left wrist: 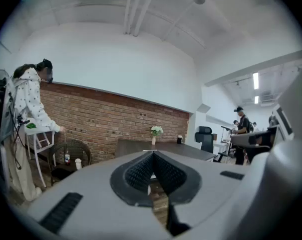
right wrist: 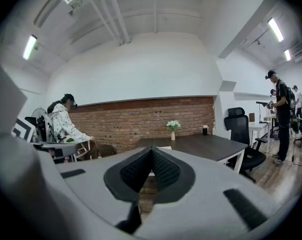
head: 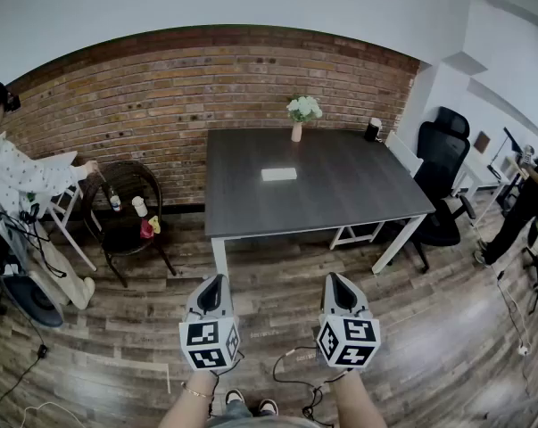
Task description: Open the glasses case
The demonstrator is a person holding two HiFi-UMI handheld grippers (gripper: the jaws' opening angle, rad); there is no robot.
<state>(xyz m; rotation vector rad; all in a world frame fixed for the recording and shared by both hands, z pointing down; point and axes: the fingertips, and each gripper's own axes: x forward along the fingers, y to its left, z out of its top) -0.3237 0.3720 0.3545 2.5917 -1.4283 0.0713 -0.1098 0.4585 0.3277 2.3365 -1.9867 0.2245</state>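
Head view: the white glasses case (head: 278,174) lies near the middle of the dark table (head: 358,194). The left gripper (head: 215,281) and the right gripper (head: 337,279) hang side by side over the floor, short of the table's near edge and well apart from the case.

Left gripper view: the jaws are pressed together with nothing between them. The case is a pale sliver on the table, far beyond the tips.

Right gripper view: the jaws are likewise together and empty, with the case on the table well beyond them.

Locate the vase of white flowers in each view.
Head view: the vase of white flowers stands upper centre, at the far edge of the dark table.
Left gripper view: the vase is near centre, slightly below the middle.
Right gripper view: the vase is slightly right of centre.
Shared landmark: the brick wall behind it.
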